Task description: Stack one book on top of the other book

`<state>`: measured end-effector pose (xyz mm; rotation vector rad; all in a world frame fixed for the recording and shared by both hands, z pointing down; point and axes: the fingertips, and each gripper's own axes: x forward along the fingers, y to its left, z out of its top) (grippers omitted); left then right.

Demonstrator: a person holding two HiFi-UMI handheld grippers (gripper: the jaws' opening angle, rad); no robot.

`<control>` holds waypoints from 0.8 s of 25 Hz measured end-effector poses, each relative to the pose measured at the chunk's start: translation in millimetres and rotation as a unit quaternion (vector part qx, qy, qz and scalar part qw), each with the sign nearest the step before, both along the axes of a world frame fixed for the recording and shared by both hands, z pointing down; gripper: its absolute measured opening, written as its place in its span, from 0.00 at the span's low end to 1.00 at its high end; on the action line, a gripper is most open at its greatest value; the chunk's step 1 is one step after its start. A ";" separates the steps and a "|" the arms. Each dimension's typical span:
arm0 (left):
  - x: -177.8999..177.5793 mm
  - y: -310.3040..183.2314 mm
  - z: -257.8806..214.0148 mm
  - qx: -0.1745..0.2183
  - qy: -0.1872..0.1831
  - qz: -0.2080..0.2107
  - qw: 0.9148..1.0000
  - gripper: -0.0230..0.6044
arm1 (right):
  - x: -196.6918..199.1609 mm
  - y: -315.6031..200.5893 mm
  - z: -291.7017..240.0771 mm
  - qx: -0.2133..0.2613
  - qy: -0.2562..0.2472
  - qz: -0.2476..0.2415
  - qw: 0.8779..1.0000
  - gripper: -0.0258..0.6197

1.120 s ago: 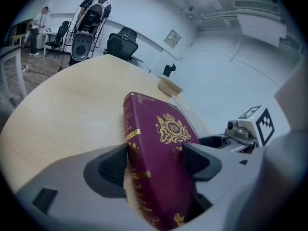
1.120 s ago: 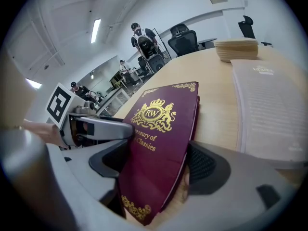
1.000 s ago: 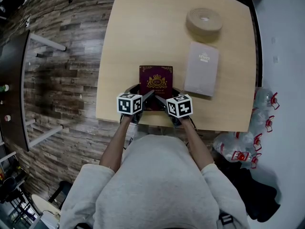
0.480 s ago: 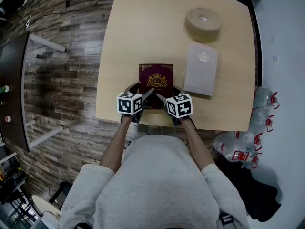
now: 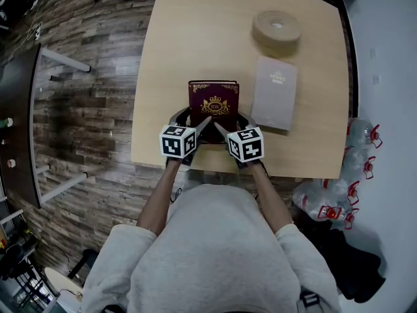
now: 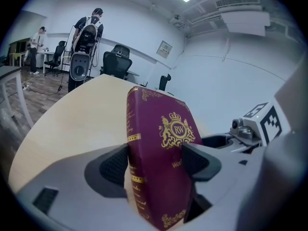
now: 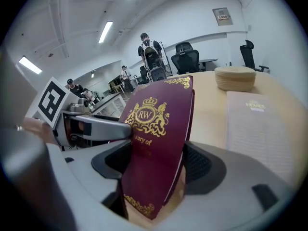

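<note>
A maroon book (image 5: 214,100) with a gold crest is held up off the wooden table (image 5: 195,31) near its front edge, its cover tilted toward me. My left gripper (image 5: 190,118) grips the spine side, pads pressing the maroon book (image 6: 159,153). My right gripper (image 5: 233,119) has the page-edge side of the maroon book (image 7: 156,129) between its jaws, which are closing on it. A grey book (image 5: 275,93) lies flat to the right, seen also as the grey book (image 7: 257,124) beyond the right gripper.
A round beige roll (image 5: 277,28) sits behind the grey book. Packed bottles (image 5: 339,201) lie on the floor right of the table. Office chairs and people stand far off in both gripper views.
Both grippers have risen with the maroon book between them. The book has left the table and its cover has tipped up, so it looks shorter from above.
</note>
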<state>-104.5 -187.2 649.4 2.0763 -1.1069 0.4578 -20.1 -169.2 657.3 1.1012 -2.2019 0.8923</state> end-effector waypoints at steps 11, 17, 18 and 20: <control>3.6 -21.7 -30.8 0.045 -0.001 -0.005 0.999 0.60 | 5.1 -19.1 -25.4 0.042 -0.001 0.017 0.999 0.54; 3.9 -31.1 -47.8 0.066 0.002 -0.002 0.998 0.60 | 5.8 -28.3 -41.9 0.065 -0.003 0.024 0.998 0.54; 4.3 -32.2 -50.9 0.069 0.003 -0.002 0.998 0.60 | 6.4 -29.6 -45.2 0.070 -0.002 0.024 0.997 0.53; 5.3 -34.3 -57.0 0.076 0.005 -0.003 0.997 0.60 | 7.6 -32.2 -51.7 0.080 0.000 0.024 0.997 0.53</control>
